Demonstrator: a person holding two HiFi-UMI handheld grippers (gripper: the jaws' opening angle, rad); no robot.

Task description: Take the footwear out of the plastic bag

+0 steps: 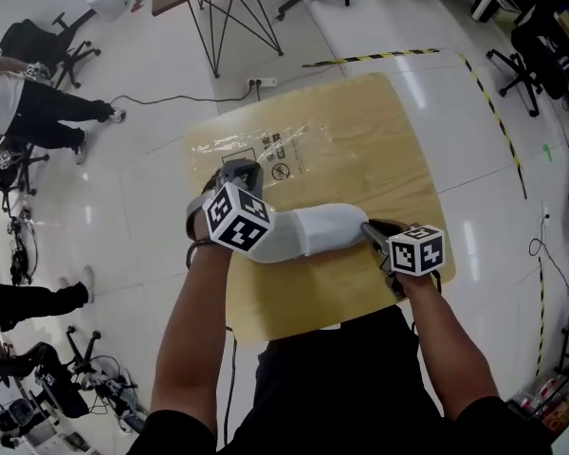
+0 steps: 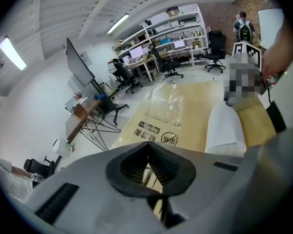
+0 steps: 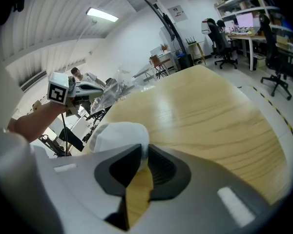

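A white soft shoe [image 1: 313, 230] lies across the wooden table [image 1: 379, 140], fully outside the clear plastic bag [image 1: 275, 145]. My right gripper [image 1: 372, 228] is shut on one end of the shoe; white fabric [image 3: 118, 133] sits pinched between its pads [image 3: 142, 152]. My left gripper [image 1: 237, 173] is shut at the near left edge of the bag. In the left gripper view the bag's printed end [image 2: 156, 133] reaches right up to the closed tips [image 2: 147, 147]. The right gripper view shows crumpled film [image 3: 110, 91] raised beside the left gripper.
A second table on black wire legs [image 1: 218, 27] stands beyond, with a power strip and cable [image 1: 263, 82] on the floor. Yellow-black tape [image 1: 379, 57] marks the floor. Office chairs [image 1: 526, 50] and people [image 1: 38, 112] ring the space.
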